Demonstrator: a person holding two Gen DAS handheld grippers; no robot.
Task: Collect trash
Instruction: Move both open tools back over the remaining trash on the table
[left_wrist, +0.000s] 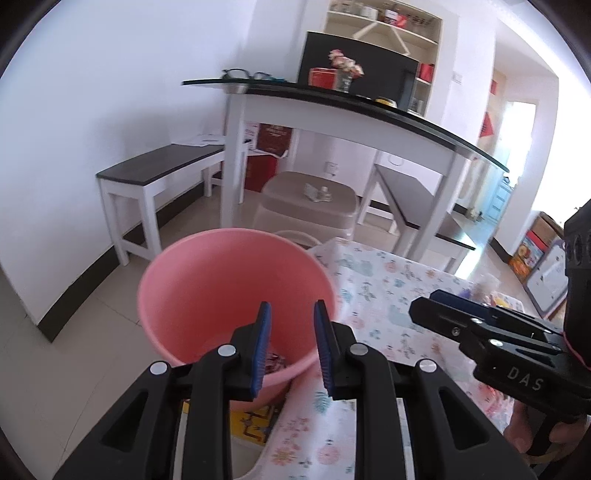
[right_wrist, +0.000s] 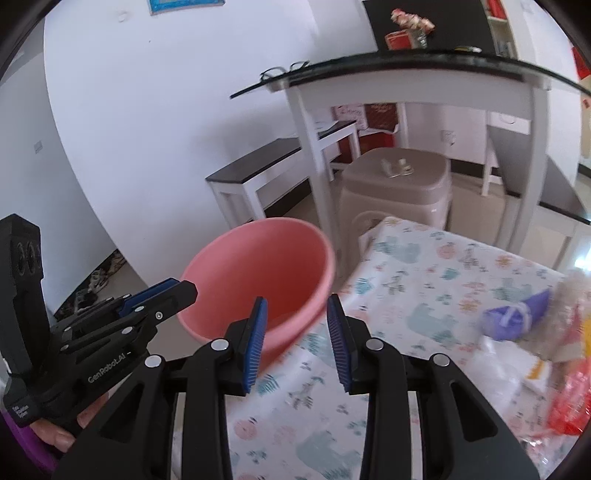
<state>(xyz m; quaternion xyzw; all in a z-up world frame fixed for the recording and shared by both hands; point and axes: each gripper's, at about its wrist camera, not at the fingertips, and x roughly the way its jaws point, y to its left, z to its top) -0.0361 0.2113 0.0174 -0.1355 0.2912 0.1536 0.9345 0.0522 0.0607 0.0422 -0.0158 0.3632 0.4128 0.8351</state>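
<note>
The left gripper (left_wrist: 291, 317) has its two blue ribbed pads parted with nothing between them, and it hangs over the near rim of a round pink plastic bucket (left_wrist: 207, 280) — a scrap of red-and-white printed wrapper (left_wrist: 275, 363) lies at the bucket's bottom, just behind the left pad. The right gripper (right_wrist: 297, 312) likewise stands open and empty, its jaws framing the bucket's near edge and the corner of a low table covered in a white cloth printed with pastel animals and flowers (right_wrist: 424, 280). The bucket sits on the tiled floor, touching or just beside that table's left edge (which of the two, I cannot tell). Further right on the cloth lies a loose heap of trash (right_wrist: 535, 332) — a purple tied bag, clear plastic, a beige crumpled piece and something red and yellow, all blurred. Beyond the bucket stands a beige plastic stool (left_wrist: 310, 206) with small items on top, under a white-legged table with a dark glass top (left_wrist: 351, 107); a dark-seated white bench (left_wrist: 155, 173) runs along the wall.
</note>
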